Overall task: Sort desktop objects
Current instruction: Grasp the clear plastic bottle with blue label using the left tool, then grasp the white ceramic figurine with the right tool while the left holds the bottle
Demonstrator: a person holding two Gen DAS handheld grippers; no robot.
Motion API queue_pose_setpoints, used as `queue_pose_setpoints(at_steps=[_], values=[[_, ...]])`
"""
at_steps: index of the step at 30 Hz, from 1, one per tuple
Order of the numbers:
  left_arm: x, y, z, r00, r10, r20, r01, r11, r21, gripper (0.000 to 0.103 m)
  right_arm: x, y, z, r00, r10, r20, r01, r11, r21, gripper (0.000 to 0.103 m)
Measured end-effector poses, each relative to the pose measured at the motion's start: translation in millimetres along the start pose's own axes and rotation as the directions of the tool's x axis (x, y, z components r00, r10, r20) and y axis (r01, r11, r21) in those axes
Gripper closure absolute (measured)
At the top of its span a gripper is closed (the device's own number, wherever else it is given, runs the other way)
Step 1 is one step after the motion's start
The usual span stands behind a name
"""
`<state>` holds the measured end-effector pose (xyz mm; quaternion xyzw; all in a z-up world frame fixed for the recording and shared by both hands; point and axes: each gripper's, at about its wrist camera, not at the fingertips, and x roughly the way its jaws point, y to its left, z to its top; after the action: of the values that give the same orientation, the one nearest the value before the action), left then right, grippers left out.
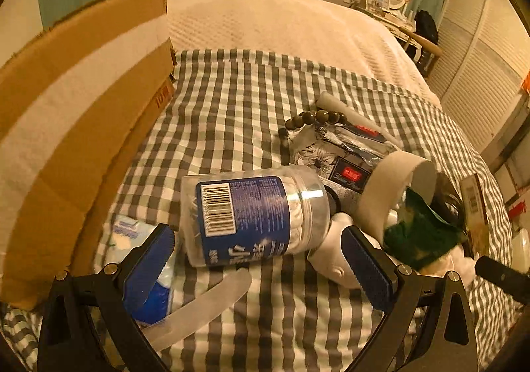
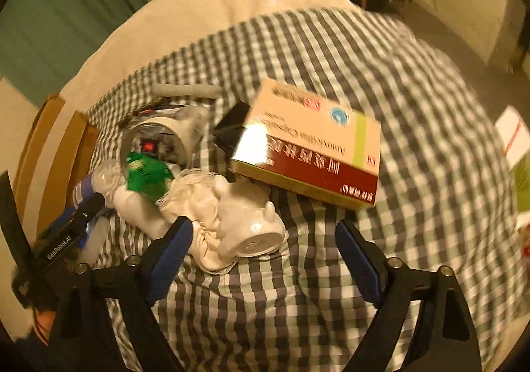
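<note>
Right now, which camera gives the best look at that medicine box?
The right wrist view: the box sits near the middle, its printed top and red side both plain, propped on other clutter. The left wrist view catches only a thin edge of it at the far right, behind the green packet.

checked cloth (image 1: 238,100) on bed, jar (image 1: 251,216), medicine box (image 2: 308,143)

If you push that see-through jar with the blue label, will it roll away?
Probably. The jar lies on its side and looks round, so a sideways nudge could roll it, though the soft checked cloth may slow it. It seems to hold only white fluffy stuff, so it is likely light. The left gripper is open around it.
</note>
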<state>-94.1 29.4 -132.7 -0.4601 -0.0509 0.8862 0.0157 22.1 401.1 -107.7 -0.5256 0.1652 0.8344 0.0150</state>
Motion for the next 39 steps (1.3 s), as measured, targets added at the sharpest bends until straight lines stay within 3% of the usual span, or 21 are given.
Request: queue_pose_setpoints(at_steps=[4, 9, 15, 21, 29, 39], values=[[10.9, -2.3, 4.0, 1.0, 0.0, 0.009, 0.0, 1.0, 0.001, 0.0, 13.6, -5.8, 2.5, 1.0, -0.007, -0.013, 0.008, 1.0, 0.023, 0.018], [27.9, -2.1, 14.1, 0.999, 0.052, -0.011, -0.052, 0.999, 0.015, 0.0, 26.8, -5.4, 4.9, 0.999, 0.009, -0.038, -0.008, 0.999, 0.031, 0.02], [37.0, 12.3, 15.0, 0.998, -0.033, -0.047, 0.032, 0.999, -0.019, 0.004, 38.8, -0.9, 6.7, 0.998, 0.018, -0.063, -0.016, 0.999, 0.029, 0.026], [29.4, 8.8, 13.6, 0.997, -0.031, -0.063, 0.033, 0.999, 0.021, 0.006, 43.9, 7.4, 2.1, 0.993, 0.05, -0.106, -0.051, 0.999, 0.001, 0.051], [4.2, 6.8, 8.6, 0.997, -0.056, -0.059, 0.058, 0.998, 0.039, 0.006, 31.0, 13.6, -7.2, 0.994, 0.016, -0.106, -0.022, 0.998, -0.052, 0.053], [-46.2, -5.5, -5.5, 0.997, -0.073, -0.033, 0.077, 0.989, 0.127, 0.006, -17.9, 21.6, -20.6, 0.998, -0.017, -0.054, 0.01, 0.993, -0.115, 0.054]])
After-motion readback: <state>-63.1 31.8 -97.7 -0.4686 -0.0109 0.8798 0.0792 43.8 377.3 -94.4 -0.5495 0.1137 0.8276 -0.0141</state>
